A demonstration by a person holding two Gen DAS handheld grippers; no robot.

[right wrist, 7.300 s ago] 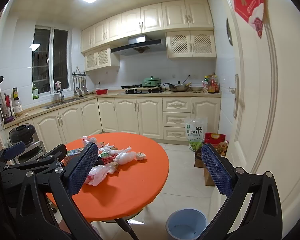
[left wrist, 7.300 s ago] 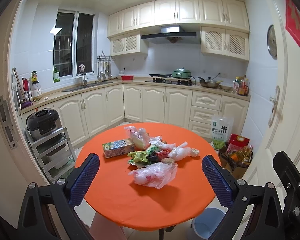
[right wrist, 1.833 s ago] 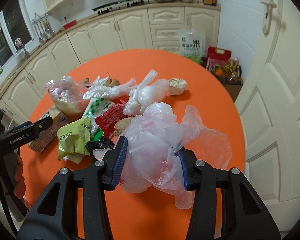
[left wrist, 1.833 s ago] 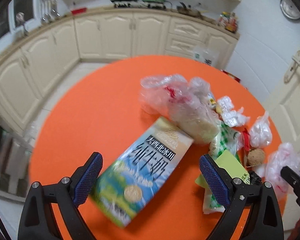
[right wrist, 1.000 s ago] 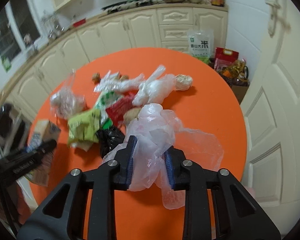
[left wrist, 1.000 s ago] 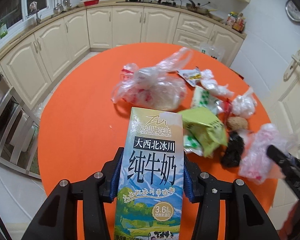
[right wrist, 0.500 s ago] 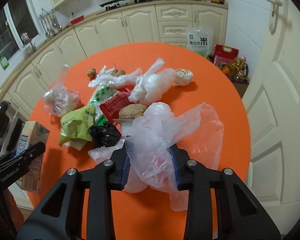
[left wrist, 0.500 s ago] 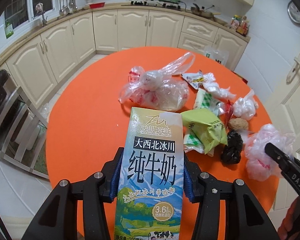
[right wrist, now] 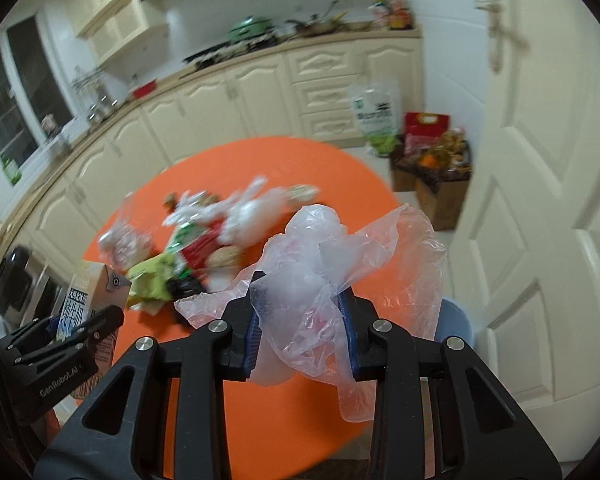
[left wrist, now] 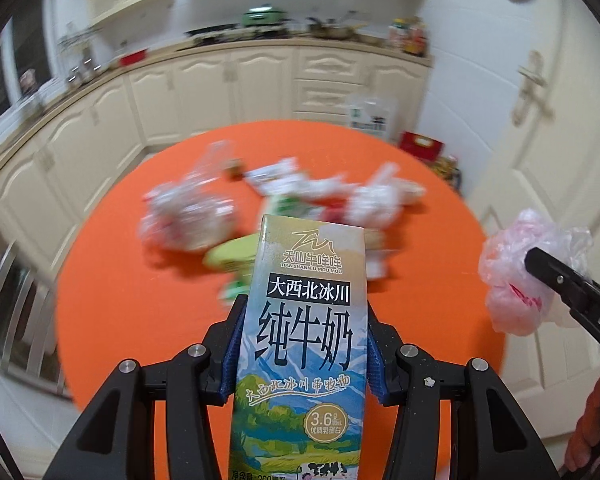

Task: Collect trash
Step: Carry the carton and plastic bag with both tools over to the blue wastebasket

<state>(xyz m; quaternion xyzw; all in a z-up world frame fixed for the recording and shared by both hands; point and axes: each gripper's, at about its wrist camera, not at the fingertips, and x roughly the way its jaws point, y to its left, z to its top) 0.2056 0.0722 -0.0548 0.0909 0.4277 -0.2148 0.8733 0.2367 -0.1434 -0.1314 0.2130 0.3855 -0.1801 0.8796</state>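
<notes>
Both grippers hold trash lifted above the round orange table (left wrist: 112,300).

The left gripper (left wrist: 302,346) clamps a milk carton (left wrist: 306,332) between its blue pads, jaws partly closed on its sides; the carton's foot is cut off by the frame edge. The right gripper (right wrist: 302,330) pinches a crumpled clear plastic bag (right wrist: 332,268), jaws narrow, and the bag hides most of both pads. The leftover trash pile (left wrist: 284,208) on the table is smeared by motion, so single pieces are hard to tell apart. Compared with half a second ago, the table looks smaller and farther off in both views, and a blue bin (right wrist: 458,318) now peeks out behind the bag.
</notes>
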